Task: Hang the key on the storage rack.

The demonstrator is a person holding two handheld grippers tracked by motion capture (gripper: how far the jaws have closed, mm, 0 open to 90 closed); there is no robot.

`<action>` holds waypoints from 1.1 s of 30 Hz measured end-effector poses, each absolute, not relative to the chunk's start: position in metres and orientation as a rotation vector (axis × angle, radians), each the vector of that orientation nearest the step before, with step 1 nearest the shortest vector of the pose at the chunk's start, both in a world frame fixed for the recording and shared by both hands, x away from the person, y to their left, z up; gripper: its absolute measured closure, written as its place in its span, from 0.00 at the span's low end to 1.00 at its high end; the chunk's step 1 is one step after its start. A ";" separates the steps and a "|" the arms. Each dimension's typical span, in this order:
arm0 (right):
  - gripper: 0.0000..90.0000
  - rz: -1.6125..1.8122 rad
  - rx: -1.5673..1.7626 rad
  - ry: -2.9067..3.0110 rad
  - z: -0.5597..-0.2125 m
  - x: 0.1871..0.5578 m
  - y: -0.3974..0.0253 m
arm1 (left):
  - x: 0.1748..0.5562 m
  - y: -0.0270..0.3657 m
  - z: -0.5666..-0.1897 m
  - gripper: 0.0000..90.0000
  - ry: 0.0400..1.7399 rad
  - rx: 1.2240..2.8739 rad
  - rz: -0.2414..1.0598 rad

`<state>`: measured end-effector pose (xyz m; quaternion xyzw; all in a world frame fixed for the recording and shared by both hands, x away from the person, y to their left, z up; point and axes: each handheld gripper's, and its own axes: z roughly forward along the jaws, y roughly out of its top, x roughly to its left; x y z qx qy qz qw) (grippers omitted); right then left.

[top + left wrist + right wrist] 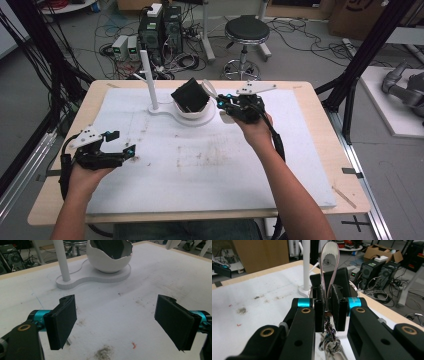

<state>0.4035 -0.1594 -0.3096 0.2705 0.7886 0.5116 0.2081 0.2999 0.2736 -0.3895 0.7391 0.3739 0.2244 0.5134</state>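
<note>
Right gripper view has my right tool (327, 310) clamped together on a looped strap (329, 270) with metal rings (329, 340) hanging below the jaws. It sits just beside the white bowl (197, 116) holding a black block (190, 95), near the white post (149, 80). My left tool (119, 142) rests low over the tabletop (200, 170), well apart from them, jaws spread wide and holding nothing.

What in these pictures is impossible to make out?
- Right gripper view: the metal rings below the strap loop run off the bottom edge.
- High view: what the right claw grips is too small to tell.
- Left gripper view: the black object inside the white bowl is cut off by the top edge.
</note>
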 end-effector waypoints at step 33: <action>0.92 1.363 0.493 2.244 -0.254 0.445 -0.032 | 0.286 0.291 -0.389 0.20 0.938 1.774 0.588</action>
